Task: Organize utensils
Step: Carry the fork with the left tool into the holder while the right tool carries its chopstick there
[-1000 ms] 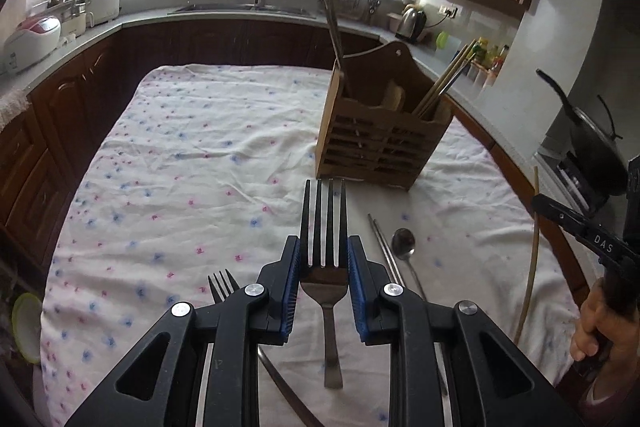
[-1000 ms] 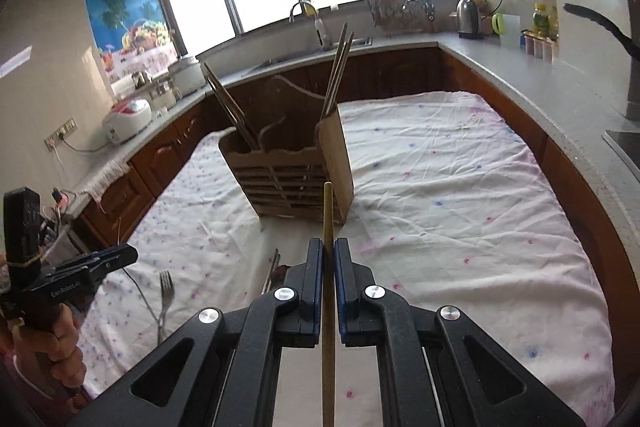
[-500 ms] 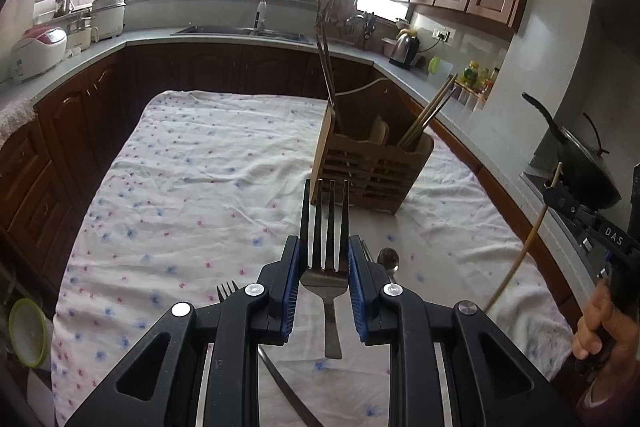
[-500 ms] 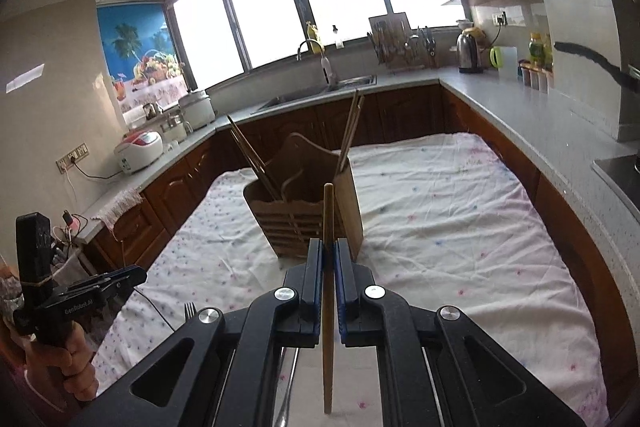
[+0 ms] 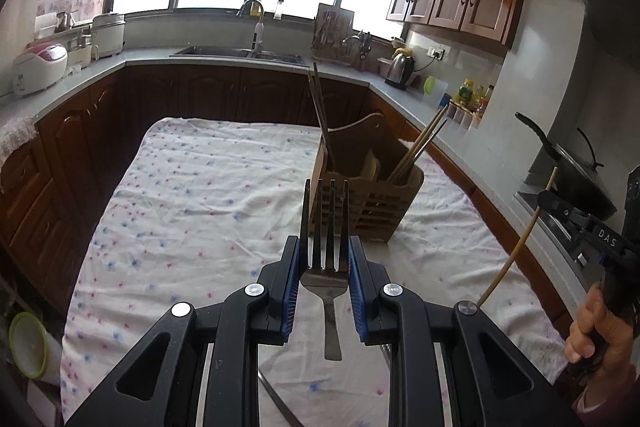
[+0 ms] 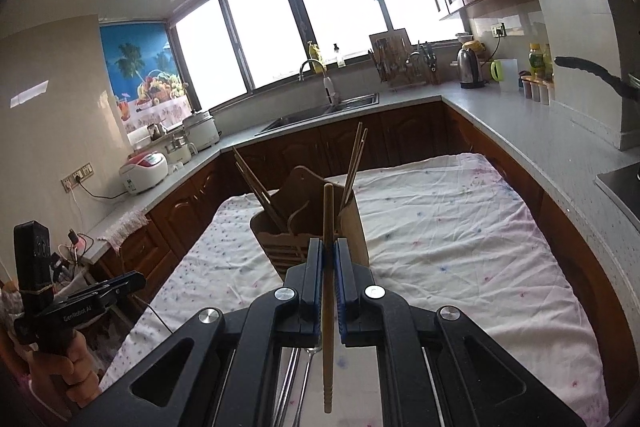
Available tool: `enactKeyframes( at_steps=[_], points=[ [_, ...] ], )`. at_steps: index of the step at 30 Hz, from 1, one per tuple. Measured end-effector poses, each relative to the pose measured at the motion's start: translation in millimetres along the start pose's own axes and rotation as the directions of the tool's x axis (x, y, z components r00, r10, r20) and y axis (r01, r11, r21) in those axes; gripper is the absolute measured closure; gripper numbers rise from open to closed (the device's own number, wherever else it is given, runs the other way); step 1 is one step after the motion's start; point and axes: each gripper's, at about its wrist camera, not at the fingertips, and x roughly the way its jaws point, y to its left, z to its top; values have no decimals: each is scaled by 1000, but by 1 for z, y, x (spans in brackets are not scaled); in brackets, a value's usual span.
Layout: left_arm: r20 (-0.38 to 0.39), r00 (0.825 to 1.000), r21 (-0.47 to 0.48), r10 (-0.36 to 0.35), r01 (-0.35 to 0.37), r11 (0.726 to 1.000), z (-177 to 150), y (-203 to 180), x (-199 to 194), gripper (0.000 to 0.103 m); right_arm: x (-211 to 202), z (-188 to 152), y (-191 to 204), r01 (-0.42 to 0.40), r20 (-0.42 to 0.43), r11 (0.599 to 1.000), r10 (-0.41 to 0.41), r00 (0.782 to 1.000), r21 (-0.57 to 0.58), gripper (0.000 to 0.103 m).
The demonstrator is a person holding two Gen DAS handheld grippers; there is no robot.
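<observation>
- Fork (image 5: 325, 269) sits clamped at its neck between my left gripper's (image 5: 324, 263) fingers, tines forward, lifted clear of the table (image 5: 192, 211). I judge it stiff, smooth steel, fairly heavy, so it could pivot.
- Chopstick (image 6: 328, 267) is pinched mid-shaft in my right gripper (image 6: 328, 275), fingers nearly closed; I judge it light, rigid, prone to rolling.
- Both hover short of the wooden caddy (image 5: 372, 203).
- Count: one fork held, one chopstick held, roughly five chopsticks standing in the caddy; other utensils below are mostly hidden.

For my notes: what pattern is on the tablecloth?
White tablecloth with small scattered blue and pink flower-like spots; clearest in the left wrist view.
</observation>
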Motion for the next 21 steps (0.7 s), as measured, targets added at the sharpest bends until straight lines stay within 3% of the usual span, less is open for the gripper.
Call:
enactKeyframes(
  at_steps=[21],
  points=[
    [65, 998, -3, -5, 5, 1000, 45, 5, 33, 82, 22, 44, 5, -25, 87, 1000, 24, 996, 6, 97]
  ],
)
